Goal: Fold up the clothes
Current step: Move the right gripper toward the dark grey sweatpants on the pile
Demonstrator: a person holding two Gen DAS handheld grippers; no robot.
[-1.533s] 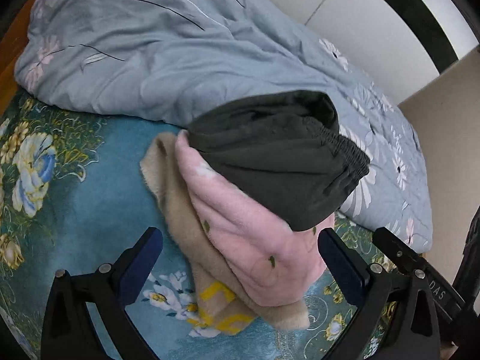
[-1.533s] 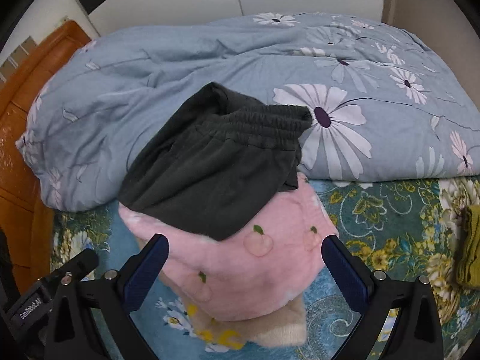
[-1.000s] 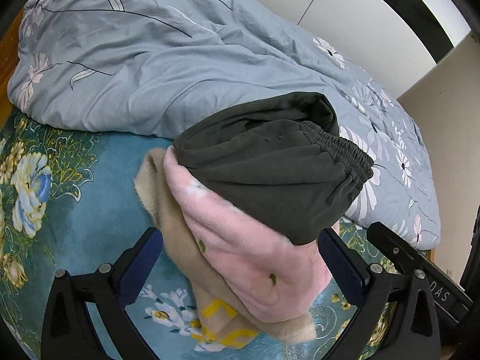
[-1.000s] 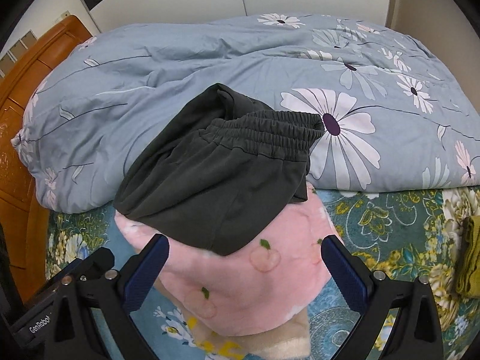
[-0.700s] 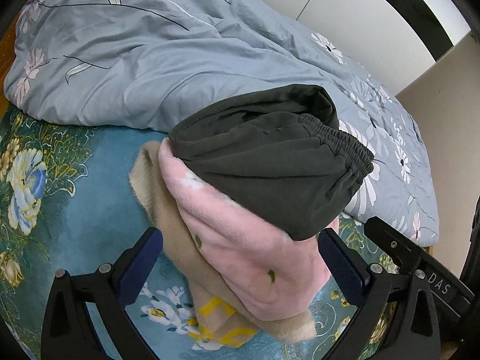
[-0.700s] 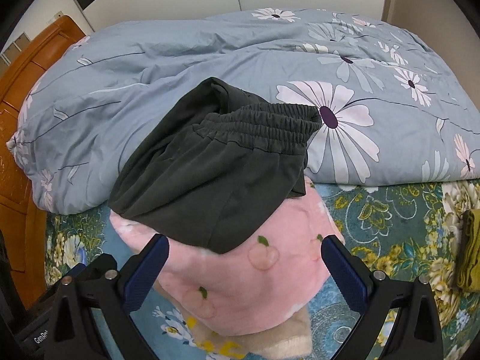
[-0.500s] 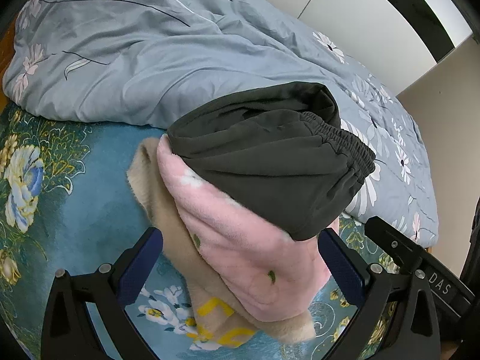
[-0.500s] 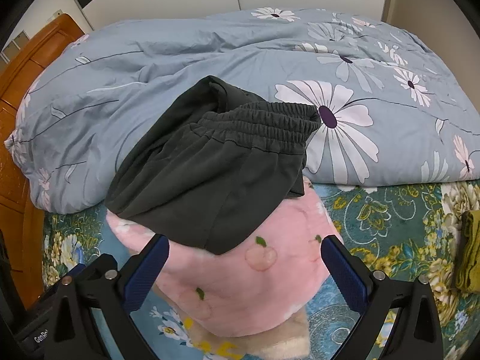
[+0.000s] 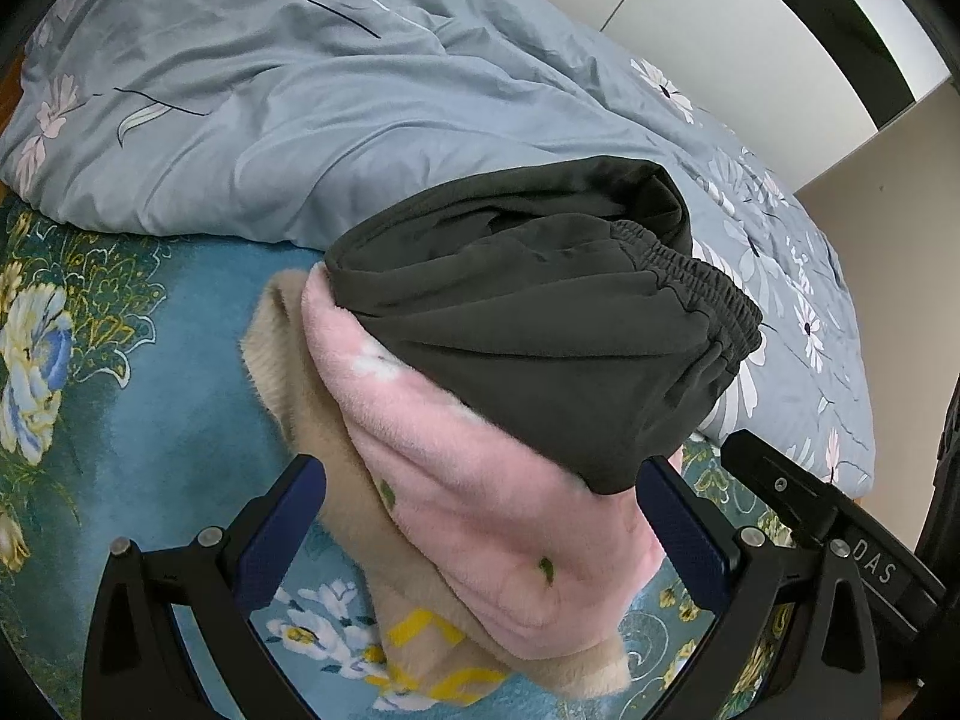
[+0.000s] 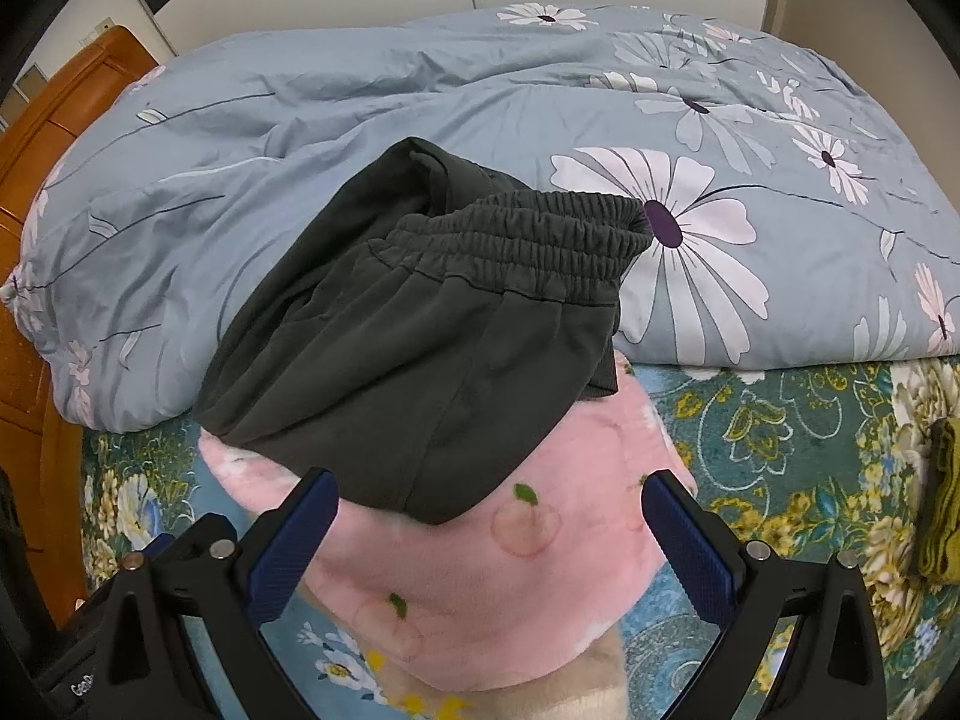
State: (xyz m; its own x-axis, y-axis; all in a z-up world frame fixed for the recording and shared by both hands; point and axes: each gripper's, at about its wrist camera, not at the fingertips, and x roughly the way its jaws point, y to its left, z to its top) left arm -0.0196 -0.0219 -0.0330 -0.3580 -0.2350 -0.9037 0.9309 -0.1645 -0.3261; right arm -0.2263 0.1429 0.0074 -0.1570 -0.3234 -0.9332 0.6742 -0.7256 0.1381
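On the floral bedsheet (image 9: pixel 150 396), beside the blue duvet (image 10: pixel 360 120), we see the folded dark trousers (image 10: pixel 432 330) unmoved atop the pink fleece (image 10: pixel 540 552) and beige garment (image 9: pixel 336 480), both the left tool (image 9: pixel 480 540) and right tool (image 10: pixel 489 534) spread, released: stack apparently complete.

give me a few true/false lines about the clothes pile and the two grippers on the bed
1. The dark grey pants lie on top of the pile. True.
2. The pink fleece garment lies under the beige garment. False: the pink one lies on the beige one, which is at the bottom.
3. The right gripper is shut on the pants. False: its jaws are wide open and hold nothing.
4. The left gripper is open. True.
5. The pile sits against a blue-grey flowered duvet. True.
6. The pants' elastic waistband is tucked out of sight. False: it shows plainly at the far edge.
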